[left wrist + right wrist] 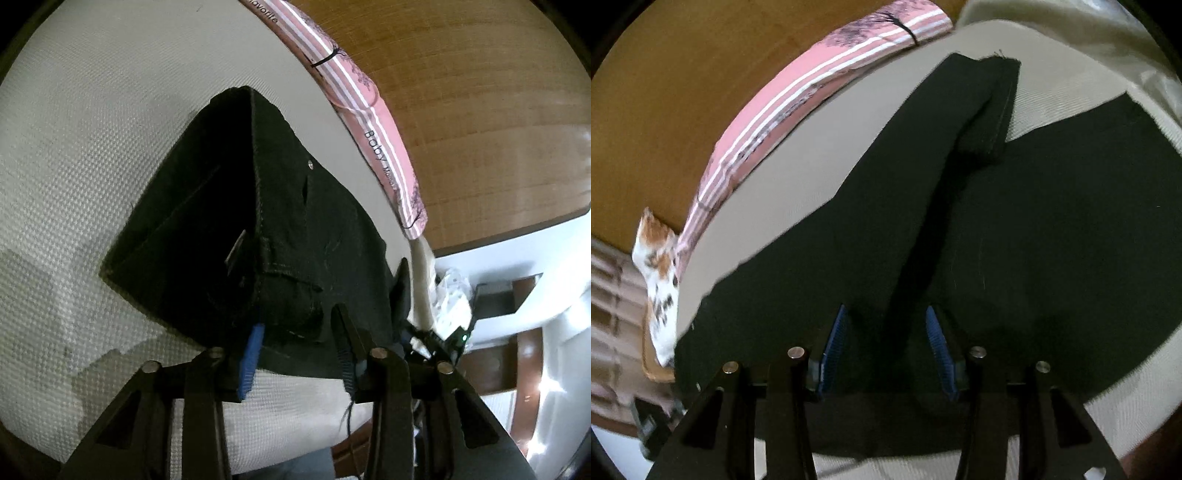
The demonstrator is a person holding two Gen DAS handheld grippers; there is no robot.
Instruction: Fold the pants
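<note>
White textured bedcover [92,147], pink striped pillow [354,96] (printed lettering), wooden headboard [480,110]

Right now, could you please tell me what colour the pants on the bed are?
The pants are black, clearest in the right wrist view.

I see a bed w/ white textured sheet [92,147], pink striped pillow [354,92] along its far edge, wood headboard [480,110] behind. White wall [498,266] and brown wood furniture [491,354] at right; glare there.
</note>
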